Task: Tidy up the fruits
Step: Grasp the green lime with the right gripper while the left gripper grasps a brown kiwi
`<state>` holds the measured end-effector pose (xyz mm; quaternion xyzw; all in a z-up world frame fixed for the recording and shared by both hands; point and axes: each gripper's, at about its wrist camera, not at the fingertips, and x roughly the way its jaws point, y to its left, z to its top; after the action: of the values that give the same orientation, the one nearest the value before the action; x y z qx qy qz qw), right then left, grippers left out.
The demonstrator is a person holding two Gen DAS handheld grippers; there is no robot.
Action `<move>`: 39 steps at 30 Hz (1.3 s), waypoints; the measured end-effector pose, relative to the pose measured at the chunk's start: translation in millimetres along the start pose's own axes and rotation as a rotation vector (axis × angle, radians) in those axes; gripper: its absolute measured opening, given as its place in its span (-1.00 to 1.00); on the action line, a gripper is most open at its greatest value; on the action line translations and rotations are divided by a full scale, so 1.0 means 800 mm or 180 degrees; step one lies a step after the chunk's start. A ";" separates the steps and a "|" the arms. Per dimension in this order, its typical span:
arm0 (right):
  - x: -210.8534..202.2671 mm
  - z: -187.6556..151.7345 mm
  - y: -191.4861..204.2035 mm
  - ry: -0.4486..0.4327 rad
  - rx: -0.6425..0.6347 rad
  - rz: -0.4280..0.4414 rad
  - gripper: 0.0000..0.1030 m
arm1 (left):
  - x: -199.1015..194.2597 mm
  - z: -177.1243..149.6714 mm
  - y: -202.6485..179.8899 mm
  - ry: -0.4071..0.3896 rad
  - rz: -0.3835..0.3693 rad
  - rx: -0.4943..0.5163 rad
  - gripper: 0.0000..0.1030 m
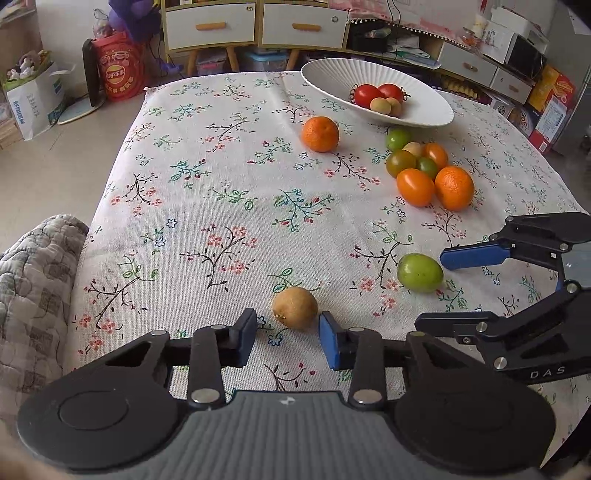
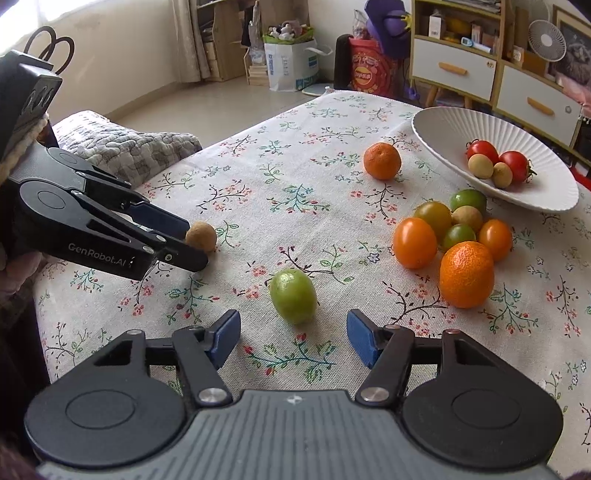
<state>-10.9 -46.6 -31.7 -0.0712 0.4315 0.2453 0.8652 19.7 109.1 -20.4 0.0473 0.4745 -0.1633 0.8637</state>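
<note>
A brown round fruit lies on the floral tablecloth just ahead of my open left gripper, between its fingertips' line; it also shows in the right wrist view. A green fruit lies just ahead of my open right gripper; it also shows in the left wrist view. A white ribbed bowl at the back holds two red tomatoes and two small tan fruits. A cluster of orange and green fruits lies near the bowl. A lone mandarin sits apart.
A quilted grey cushion lies at the table's left edge. The tablecloth spans the table. Cabinets with drawers and bags stand behind the table on the floor.
</note>
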 end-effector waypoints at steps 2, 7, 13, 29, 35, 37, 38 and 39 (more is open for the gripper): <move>0.002 0.003 0.000 -0.0001 -0.0004 -0.0003 0.10 | 0.001 0.001 -0.002 -0.0024 -0.0029 0.0013 -0.53; 0.006 0.008 -0.003 -0.0012 0.0037 -0.0011 0.00 | 0.002 0.001 -0.004 -0.0071 -0.0032 0.0029 -0.62; 0.008 0.013 -0.008 -0.0021 0.0132 -0.0022 -0.12 | 0.005 0.004 -0.002 -0.0105 -0.0049 -0.0045 -0.65; 0.008 0.023 -0.008 0.0033 0.0160 0.0124 -0.52 | 0.005 0.005 -0.011 -0.0170 -0.0102 -0.0034 -0.67; 0.000 0.029 -0.012 -0.0004 0.0142 0.0115 -0.52 | 0.001 0.009 -0.015 -0.0220 -0.0107 -0.0023 -0.67; -0.005 0.032 -0.016 -0.0046 0.0147 0.0108 -0.52 | -0.002 0.011 -0.016 -0.0246 -0.0115 -0.0029 -0.67; -0.008 0.034 -0.018 -0.0064 0.0160 0.0103 -0.52 | -0.003 0.012 -0.016 -0.0261 -0.0116 -0.0036 -0.67; -0.010 0.036 -0.021 -0.0084 0.0185 0.0098 -0.52 | -0.004 0.014 -0.016 -0.0273 -0.0120 -0.0044 -0.67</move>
<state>13.8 -54.8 -9.7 -0.0360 0.4280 0.2468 0.8687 22.6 95.2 -10.7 0.0253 0.4390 -0.1782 0.8803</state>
